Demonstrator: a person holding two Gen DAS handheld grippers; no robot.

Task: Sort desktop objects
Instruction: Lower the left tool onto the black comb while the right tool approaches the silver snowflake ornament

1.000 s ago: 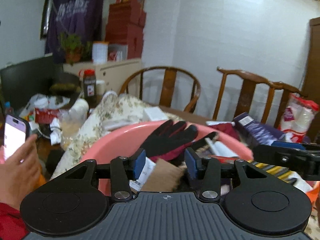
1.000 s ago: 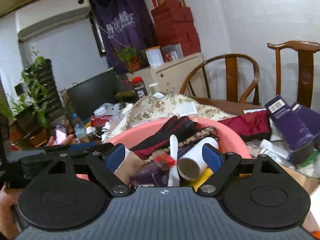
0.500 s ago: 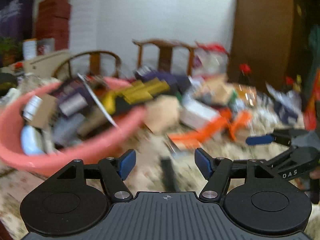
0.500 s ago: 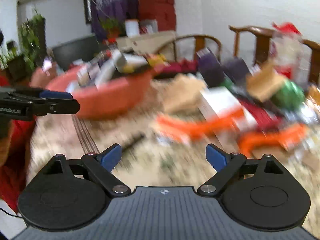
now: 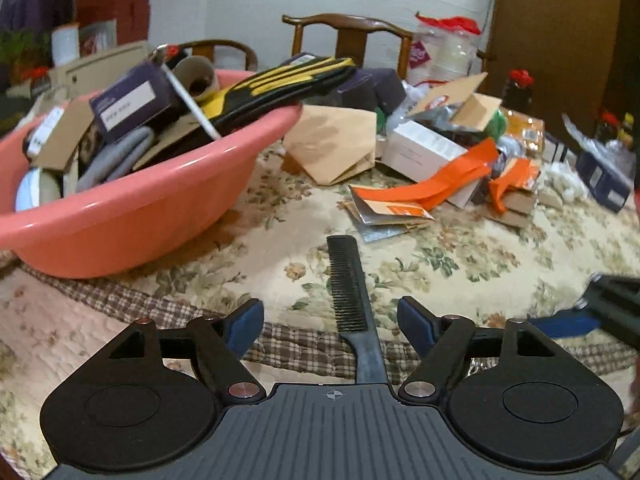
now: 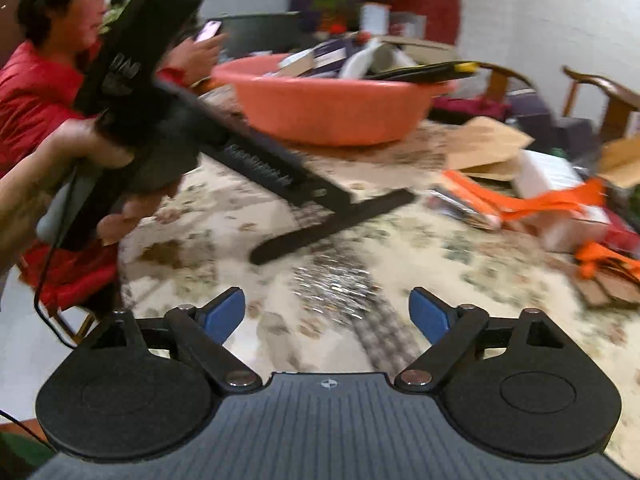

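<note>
Inspector A: Where is the comb (image 5: 347, 284)?

Inspector B: Flat on the table (image 5: 460, 264), right of the pink basin (image 5: 168, 204). Its long axis runs straight away from the left gripper (image 5: 331, 320), handle end nearest.

Inspector A: Fingers?

Inspector B: Left just opened wider, spread either side of the handle, not pinching. Right gripper (image 6: 326, 314) also spread, empty, farther from the comb. Left is better placed, I judge.

Only partial white letters "DA" show on the left claw (image 6: 320, 192).
</note>
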